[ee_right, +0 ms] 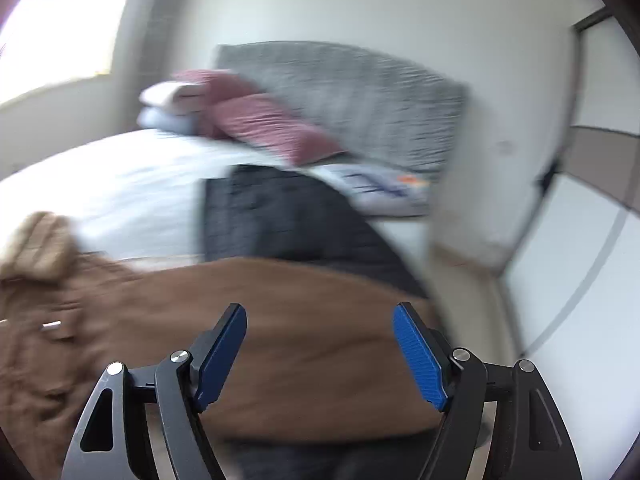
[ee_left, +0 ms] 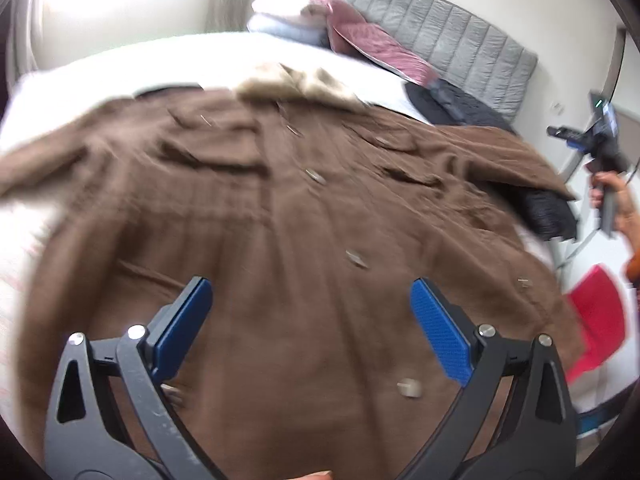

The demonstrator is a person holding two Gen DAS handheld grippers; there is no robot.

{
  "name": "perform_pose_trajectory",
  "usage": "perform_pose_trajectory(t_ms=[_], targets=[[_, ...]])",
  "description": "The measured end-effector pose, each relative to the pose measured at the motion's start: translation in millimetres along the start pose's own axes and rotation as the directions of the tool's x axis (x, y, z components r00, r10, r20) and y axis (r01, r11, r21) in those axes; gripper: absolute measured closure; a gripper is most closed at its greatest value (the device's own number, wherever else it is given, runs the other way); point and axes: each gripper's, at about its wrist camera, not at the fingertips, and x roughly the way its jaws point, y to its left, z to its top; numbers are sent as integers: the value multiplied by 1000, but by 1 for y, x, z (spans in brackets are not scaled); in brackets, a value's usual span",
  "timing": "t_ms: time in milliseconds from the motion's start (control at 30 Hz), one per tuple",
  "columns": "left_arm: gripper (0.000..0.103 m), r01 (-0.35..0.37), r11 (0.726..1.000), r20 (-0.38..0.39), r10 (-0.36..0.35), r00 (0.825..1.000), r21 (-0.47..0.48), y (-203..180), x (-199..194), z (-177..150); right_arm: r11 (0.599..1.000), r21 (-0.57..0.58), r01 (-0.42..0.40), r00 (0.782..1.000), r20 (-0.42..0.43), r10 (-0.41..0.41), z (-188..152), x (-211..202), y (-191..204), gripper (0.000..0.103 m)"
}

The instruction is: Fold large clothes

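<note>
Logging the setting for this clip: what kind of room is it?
Most likely a bedroom: a bed with a padded grey headboard and stacked pillows, with a brown coat spread on it.

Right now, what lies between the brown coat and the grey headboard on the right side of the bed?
A dark quilted garment, partly under the brown coat, then a maroon garment against the grey headboard. The right wrist view shows it.

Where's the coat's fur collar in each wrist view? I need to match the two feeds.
Left wrist: the fur collar sits top centre, at the far end of the brown coat, against the white bed.
Right wrist: the collar is at the left edge, mid-height, blurred.
Shared landmark: the grey headboard with the pink pillow leaning on it.
</note>
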Motion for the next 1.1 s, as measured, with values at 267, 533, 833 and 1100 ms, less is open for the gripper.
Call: perform_pose_trajectory(t_ms=[267, 533, 833, 1100], targets=[[4, -113, 991, 19, 112, 994, 74, 47, 18, 41, 883, 1, -469, 853, -257, 453, -75, 14, 146, 25], [3, -50, 988, -204, 79, 976, 144, 91, 34, -26, 853, 53, -520, 808, -294, 511, -176, 13, 118, 25], [3, -16, 992, -220, 43, 975, 122, 114, -68, -74, 842, 235, -485, 815, -228, 533, -211, -76, -25, 25], [3, -44, 998, -226, 32, 974, -48, 162, -107, -94, 618, 554, -557, 679, -124, 723, -256, -73, -78, 25]])
